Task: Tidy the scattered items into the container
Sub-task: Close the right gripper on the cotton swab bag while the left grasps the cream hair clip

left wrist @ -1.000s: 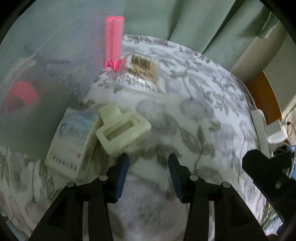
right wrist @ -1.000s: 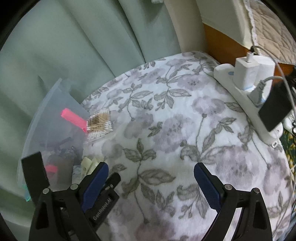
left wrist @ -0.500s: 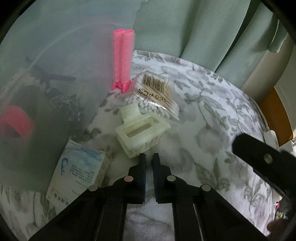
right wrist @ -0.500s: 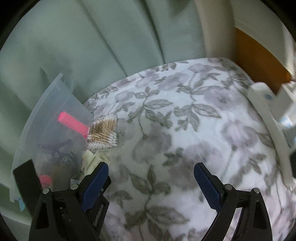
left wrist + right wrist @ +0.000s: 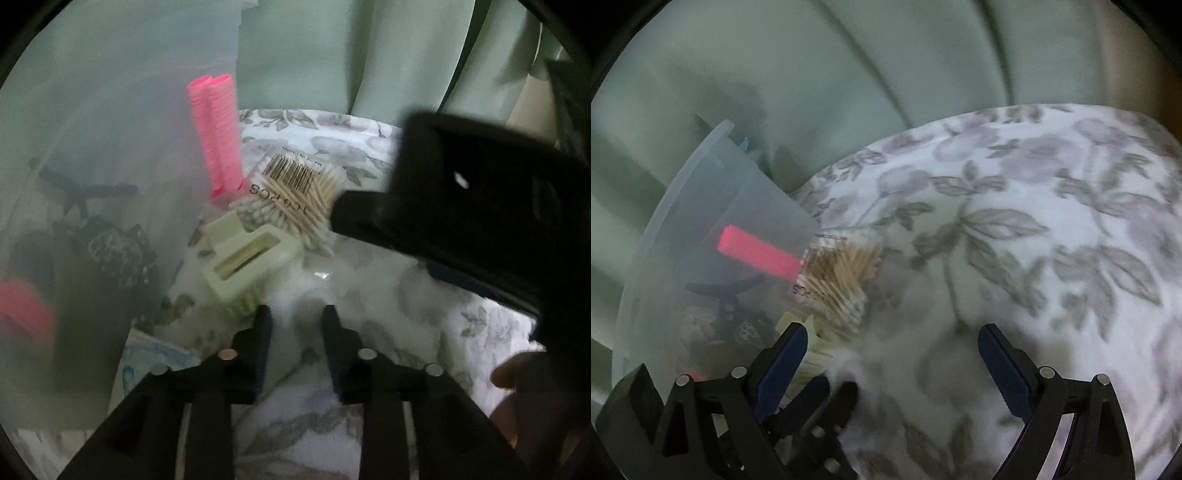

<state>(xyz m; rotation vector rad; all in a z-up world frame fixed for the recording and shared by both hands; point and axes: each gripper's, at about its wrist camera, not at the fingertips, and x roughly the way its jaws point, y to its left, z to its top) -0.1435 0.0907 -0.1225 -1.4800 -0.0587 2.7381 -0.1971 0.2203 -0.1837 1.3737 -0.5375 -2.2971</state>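
Observation:
A cream hair claw clip [image 5: 251,262] lies on the flowered cloth beside the translucent container [image 5: 92,147]. Just short of it, my left gripper [image 5: 297,326] has its jaws opening, and only cloth shows between them. Behind the clip lie a pack of cotton swabs [image 5: 291,195] and a pink roller [image 5: 218,133] that leans on the container wall. My right gripper [image 5: 892,354] stands wide open over the cloth, near the swabs [image 5: 838,273] and holding nothing. Its dark body [image 5: 461,192] crosses the left wrist view.
A blue and white box [image 5: 155,358] lies by the container's foot. Dark clips and a pink item show blurred through the container wall [image 5: 701,221]. Green curtains hang behind. Part of a hand [image 5: 517,373] is at the lower right. The flowered cloth [image 5: 1034,240] spreads to the right.
My left gripper shut, then parted again, and crept closer to the cream clip. The right gripper swung left and down toward the swabs and container; the power strip left its view.

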